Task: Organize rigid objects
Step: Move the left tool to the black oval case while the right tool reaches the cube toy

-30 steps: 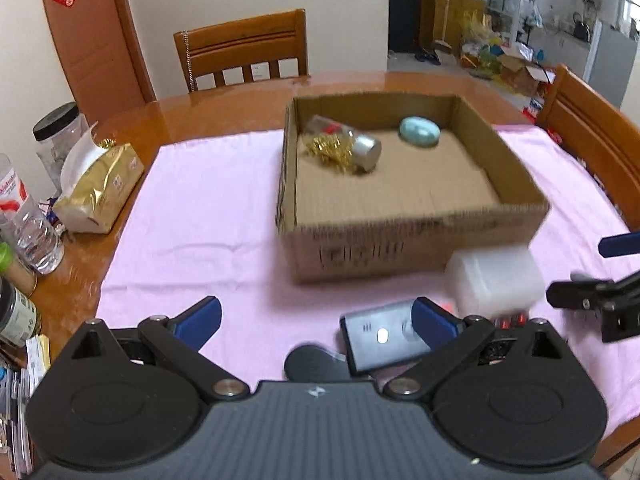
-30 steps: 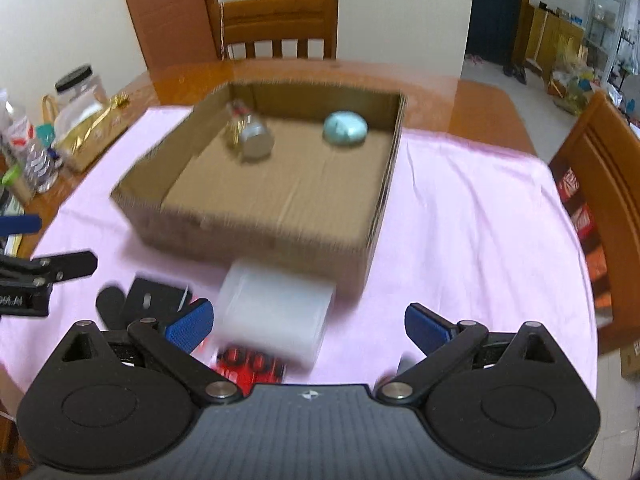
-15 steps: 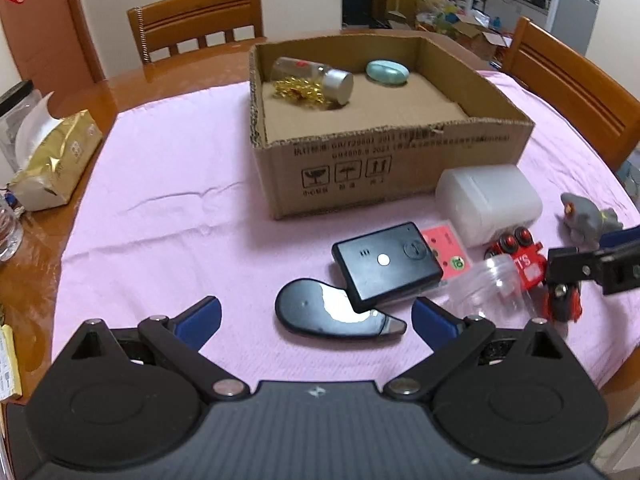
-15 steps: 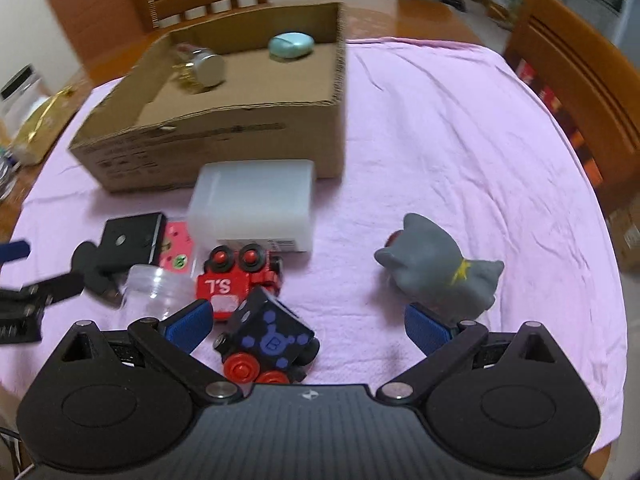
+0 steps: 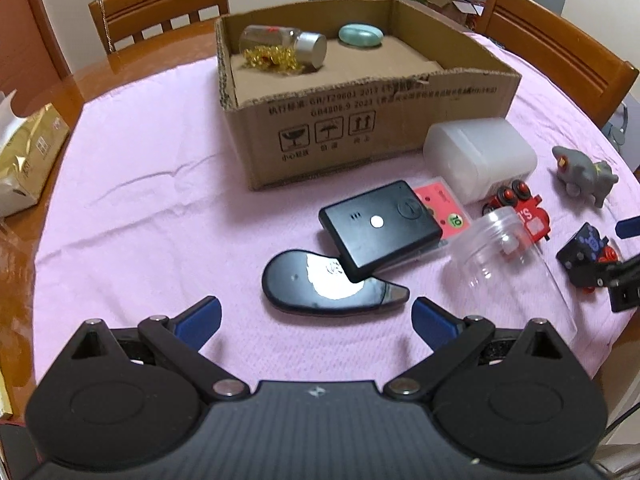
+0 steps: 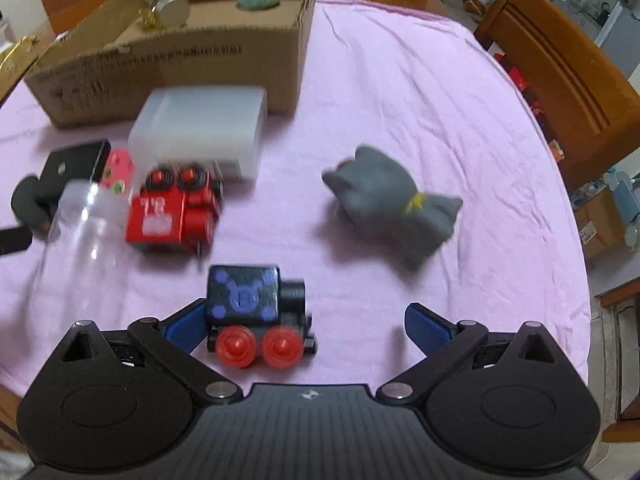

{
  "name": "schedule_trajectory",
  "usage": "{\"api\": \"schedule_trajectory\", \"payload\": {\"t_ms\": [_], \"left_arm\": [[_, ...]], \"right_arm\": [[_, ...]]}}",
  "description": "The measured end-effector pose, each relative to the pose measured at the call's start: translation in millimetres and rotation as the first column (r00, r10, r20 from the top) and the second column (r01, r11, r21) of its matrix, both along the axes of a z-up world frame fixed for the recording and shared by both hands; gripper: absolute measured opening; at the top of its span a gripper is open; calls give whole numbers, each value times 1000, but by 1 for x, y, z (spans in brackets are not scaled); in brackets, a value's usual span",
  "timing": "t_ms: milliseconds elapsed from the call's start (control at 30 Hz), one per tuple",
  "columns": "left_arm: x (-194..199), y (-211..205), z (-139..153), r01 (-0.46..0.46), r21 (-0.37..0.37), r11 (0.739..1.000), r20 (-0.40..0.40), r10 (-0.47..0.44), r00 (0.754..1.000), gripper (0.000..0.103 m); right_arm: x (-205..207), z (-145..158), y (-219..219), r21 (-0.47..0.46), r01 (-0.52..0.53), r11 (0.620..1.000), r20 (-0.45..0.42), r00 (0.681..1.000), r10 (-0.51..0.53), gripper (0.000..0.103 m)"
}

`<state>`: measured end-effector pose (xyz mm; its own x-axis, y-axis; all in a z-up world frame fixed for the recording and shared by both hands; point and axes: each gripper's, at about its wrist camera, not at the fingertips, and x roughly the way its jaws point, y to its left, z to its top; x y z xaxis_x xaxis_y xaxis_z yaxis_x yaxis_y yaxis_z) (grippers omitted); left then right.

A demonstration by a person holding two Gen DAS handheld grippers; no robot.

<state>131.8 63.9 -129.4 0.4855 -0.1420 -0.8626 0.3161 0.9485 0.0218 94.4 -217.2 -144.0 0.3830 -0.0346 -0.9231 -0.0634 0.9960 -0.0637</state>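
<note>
A cardboard box (image 5: 384, 128) on the pink cloth holds a glass bottle with a silver cap (image 5: 286, 46) and a teal oval (image 5: 360, 36). In front of it lie a black teardrop case (image 5: 320, 288), a black flat device (image 5: 380, 228), a pink card (image 5: 444, 208), a clear jar (image 5: 508, 252), a white plastic box (image 5: 480, 156), a red toy train (image 6: 172, 212), a black toy train (image 6: 256, 308) and a grey toy animal (image 6: 392, 204). My left gripper (image 5: 316, 316) is open just short of the teardrop case. My right gripper (image 6: 304, 324) is open, the black train by its left finger.
Wooden chairs (image 5: 160, 12) (image 5: 560, 56) stand at the far side and right of the round wooden table (image 5: 128, 68). A gold tissue pack (image 5: 24, 160) lies at the left edge. The cloth's right half (image 6: 440, 100) is bare. The right gripper's finger (image 5: 628, 228) shows at the left view's right edge.
Both grippers have drawn back from the box and dropped lower toward the loose objects. The black train now sits at the right gripper's left finger; the teardrop case lies ahead of the left gripper.
</note>
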Motion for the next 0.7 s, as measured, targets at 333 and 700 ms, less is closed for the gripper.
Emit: {"api": "schedule_trajectory", "payload": {"t_ms": [333,700], "left_arm": [[3,-1,-18,4,-1,1000,-31,-4,999,102],[15,-12,-21,102,-12,995,11,-101,995,103]], "right_arm": [[-8,-8,-10,52,-18,998,23,1000,17,103],[-11,-8,-10,52,-22,998,39,999,20,103]]}}
